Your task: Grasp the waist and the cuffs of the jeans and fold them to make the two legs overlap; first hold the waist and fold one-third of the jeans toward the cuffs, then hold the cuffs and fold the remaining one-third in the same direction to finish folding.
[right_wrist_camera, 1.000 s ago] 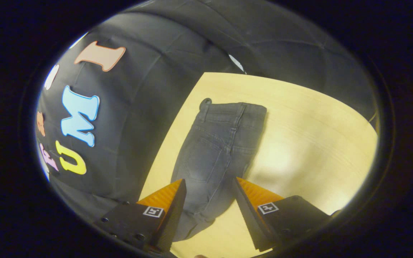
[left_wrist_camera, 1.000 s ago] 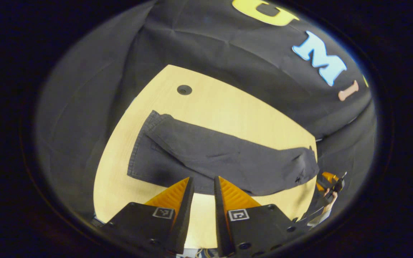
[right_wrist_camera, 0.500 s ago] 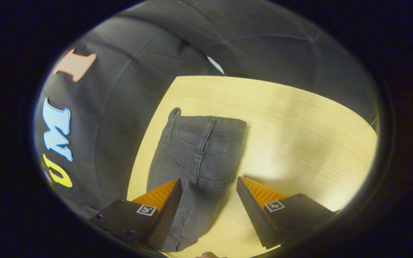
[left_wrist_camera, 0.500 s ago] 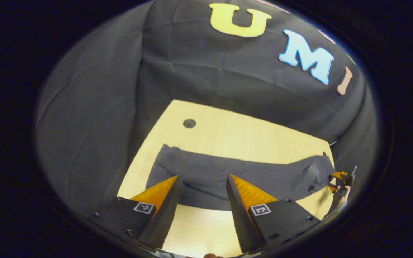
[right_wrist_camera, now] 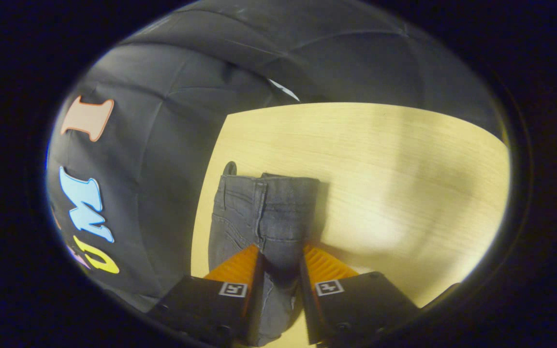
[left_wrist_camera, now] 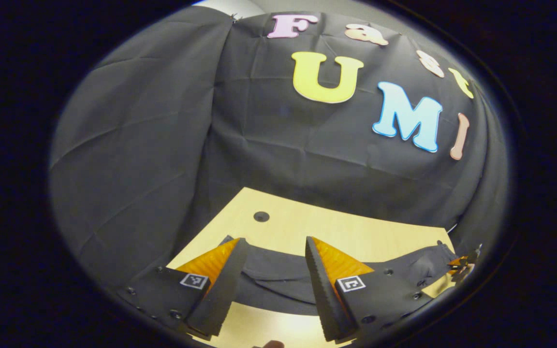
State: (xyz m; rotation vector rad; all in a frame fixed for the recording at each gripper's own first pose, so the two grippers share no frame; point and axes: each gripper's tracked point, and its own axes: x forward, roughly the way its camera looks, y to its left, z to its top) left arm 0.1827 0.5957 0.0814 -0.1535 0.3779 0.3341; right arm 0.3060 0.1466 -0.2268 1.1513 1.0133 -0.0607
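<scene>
Right gripper view: the right gripper, spread wide half a second ago, has narrowed until both fingers pinch a fold of the jeans, the waistband lying straight ahead of the tips on the table. In the left gripper view the left gripper has tilted upward since then; its fingers remain wide apart, gripping nothing, the jeans' leg stretching across just beyond them. No label can be read on the jeans.

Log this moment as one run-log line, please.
stage: legs overlapped | right gripper: shut on jeans near seat | left gripper: open above leg end | table: jeans lying flat
</scene>
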